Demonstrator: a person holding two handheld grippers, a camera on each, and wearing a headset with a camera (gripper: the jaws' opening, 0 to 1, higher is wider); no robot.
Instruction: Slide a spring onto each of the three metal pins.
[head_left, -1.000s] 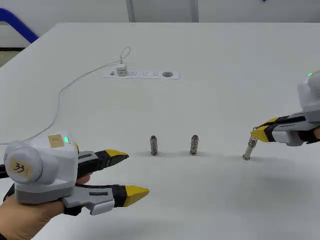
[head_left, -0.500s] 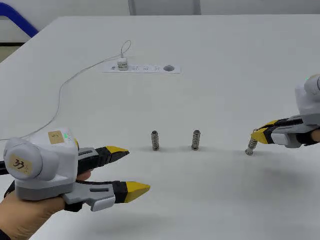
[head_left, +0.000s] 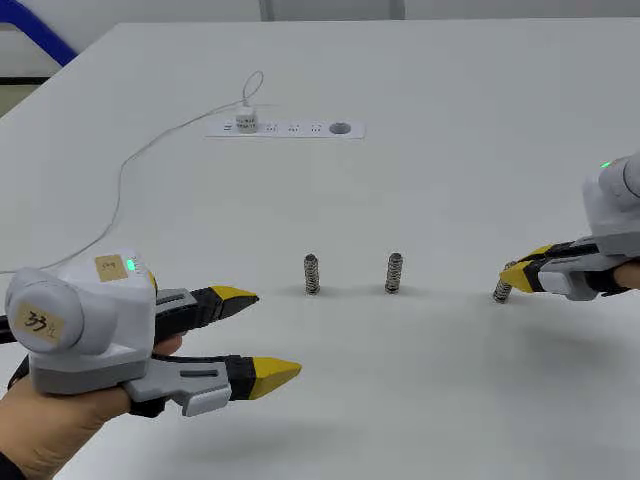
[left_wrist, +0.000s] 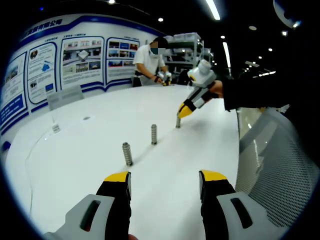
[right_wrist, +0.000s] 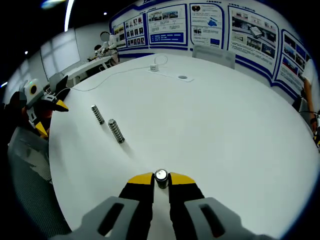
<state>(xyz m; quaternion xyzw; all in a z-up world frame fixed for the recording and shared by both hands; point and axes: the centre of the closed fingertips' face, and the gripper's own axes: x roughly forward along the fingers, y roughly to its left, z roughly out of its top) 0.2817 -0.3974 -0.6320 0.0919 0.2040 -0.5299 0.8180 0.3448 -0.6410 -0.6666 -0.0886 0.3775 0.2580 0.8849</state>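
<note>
Three metal pins stand in a row on the white table, each with a spring around it: the left pin (head_left: 312, 274), the middle pin (head_left: 394, 273) and the right pin (head_left: 503, 288), which leans. My right gripper (head_left: 512, 277) is shut on the top of the right pin (right_wrist: 161, 178), its yellow tips on either side of the pin's head. The other two pins (right_wrist: 116, 131) (right_wrist: 97, 114) stand further along in the right gripper view. My left gripper (head_left: 258, 333) is open and holds nothing, well to the left of the row; in its own view the pins (left_wrist: 127, 153) (left_wrist: 154, 134) lie ahead.
A white power strip (head_left: 285, 128) with a plugged-in charger and a trailing cable (head_left: 125, 175) lies at the back of the table. A person (left_wrist: 149, 61) stands at another bench in the distance.
The right gripper has lowered, and the right pin now shows less bare shaft under its spring. The left gripper has barely moved. The camera has shifted slightly.
</note>
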